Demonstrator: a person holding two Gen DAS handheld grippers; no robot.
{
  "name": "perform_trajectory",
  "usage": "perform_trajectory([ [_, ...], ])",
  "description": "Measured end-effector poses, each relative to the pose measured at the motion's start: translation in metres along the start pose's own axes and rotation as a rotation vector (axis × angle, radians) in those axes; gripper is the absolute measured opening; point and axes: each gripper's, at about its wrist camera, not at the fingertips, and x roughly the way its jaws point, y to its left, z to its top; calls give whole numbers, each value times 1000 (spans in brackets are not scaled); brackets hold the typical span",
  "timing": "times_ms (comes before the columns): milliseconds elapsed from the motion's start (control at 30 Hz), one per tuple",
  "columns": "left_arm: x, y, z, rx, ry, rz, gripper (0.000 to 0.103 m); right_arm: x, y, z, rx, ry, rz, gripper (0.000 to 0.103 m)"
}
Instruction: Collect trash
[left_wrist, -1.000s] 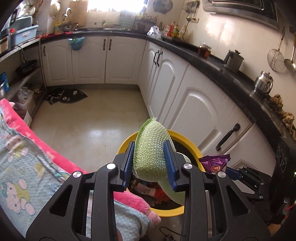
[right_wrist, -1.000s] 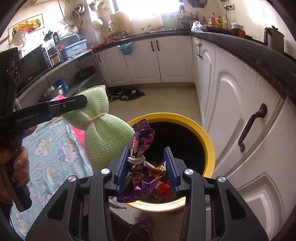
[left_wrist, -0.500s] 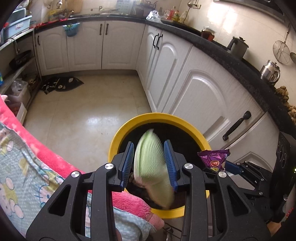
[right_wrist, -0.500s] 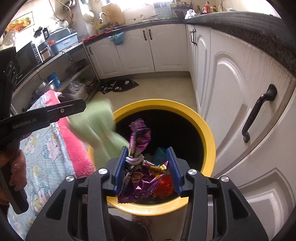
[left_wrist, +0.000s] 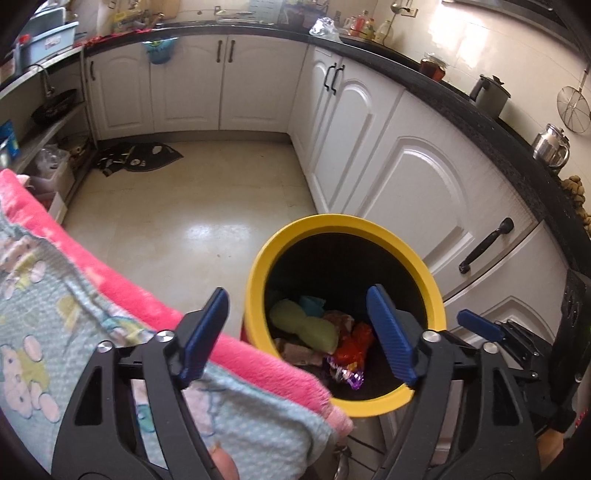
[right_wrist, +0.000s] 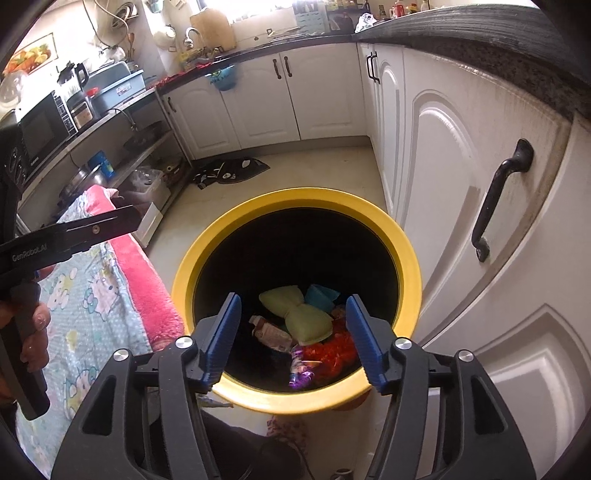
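Inside yellow bin (right_wrist: 406, 258), pale-green mesh bundle (right_wrist: 301, 314), cinched mid-length

The yellow bin's (right_wrist: 408, 266) near rim hides trash lying at its bottom.
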Motion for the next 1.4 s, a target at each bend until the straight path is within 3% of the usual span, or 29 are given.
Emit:
perform_trajectory([
  [233,-28,12,-7,-15,-15,61,92,-17,17,-3,-3,-32,0,71],
  [800,-122,33,-57,-51,-170,206,92,-74,76,-26,-36,-169,12,95],
  [1400,-198,35,-132,-95,-380,328,92,-139,117,-83,-103,-360,12,97],
])
